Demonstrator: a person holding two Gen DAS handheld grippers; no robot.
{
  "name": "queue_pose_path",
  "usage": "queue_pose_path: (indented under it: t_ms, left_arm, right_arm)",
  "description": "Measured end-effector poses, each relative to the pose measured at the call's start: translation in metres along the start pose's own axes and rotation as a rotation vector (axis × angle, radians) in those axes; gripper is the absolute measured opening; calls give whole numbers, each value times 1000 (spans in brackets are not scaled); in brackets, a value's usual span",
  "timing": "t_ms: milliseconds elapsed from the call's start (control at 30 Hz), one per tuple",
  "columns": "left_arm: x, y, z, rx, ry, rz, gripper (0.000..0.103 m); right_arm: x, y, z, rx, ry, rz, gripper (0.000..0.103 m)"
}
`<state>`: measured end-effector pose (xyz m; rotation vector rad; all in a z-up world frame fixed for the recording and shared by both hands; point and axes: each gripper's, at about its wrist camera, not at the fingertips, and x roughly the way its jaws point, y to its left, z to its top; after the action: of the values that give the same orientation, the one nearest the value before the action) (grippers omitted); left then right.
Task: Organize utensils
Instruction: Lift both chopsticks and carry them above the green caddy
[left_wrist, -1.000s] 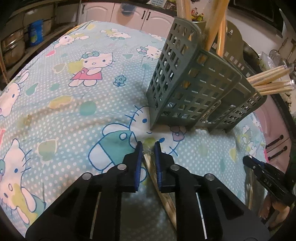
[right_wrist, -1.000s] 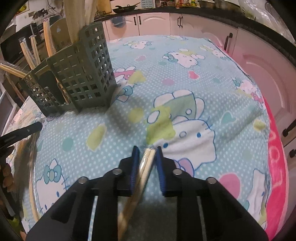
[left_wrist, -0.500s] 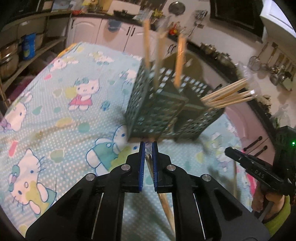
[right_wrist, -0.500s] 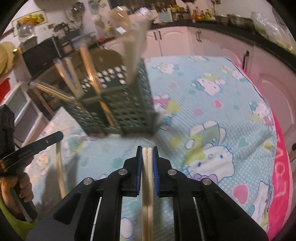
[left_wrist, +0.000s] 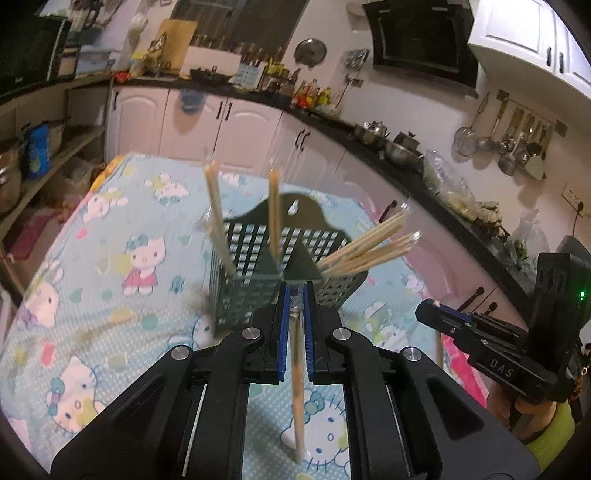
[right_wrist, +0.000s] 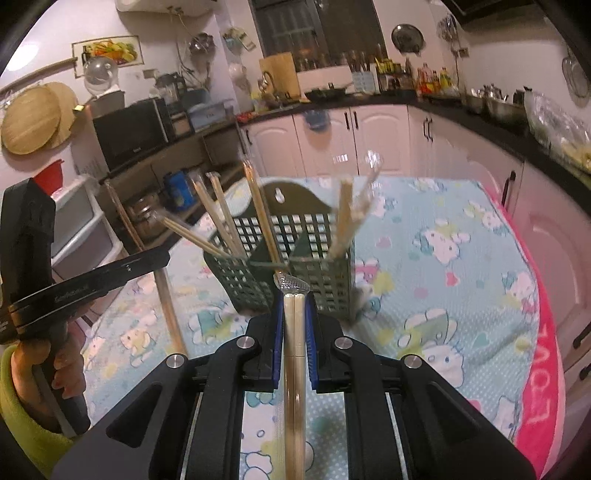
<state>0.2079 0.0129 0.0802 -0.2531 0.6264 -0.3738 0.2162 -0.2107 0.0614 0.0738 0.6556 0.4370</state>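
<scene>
Kitchen cabinets (left_wrist: 236, 133) and a dark countertop ring the tabletop (left_wrist: 110, 266), which wears a pale blue cartoon-cat cloth. From the left wrist, the left tool (left_wrist: 295, 295) is clamped on a wrapped pair of chopsticks (left_wrist: 297, 373), just before the green utensil caddy (left_wrist: 243, 295) holding more chopsticks. From the right wrist, the right tool (right_wrist: 294, 302) is pinched on another wrapped pair (right_wrist: 294, 347); the caddy (right_wrist: 317, 280) stands close ahead, and a pink towel (right_wrist: 543, 369) lines the cloth's edge.
</scene>
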Motion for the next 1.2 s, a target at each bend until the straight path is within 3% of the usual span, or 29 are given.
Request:
queue_pose_path:
  t_ms: [467, 1200]
  left_arm:
    - [-27, -16, 44, 45, -107, -23, 2]
    - [-35, -29, 112, 100, -242, -7, 1]
  right_arm:
    - [-21, 2, 40, 26, -217, 15, 11]
    - [10, 13, 123, -31, -399, -44, 11]
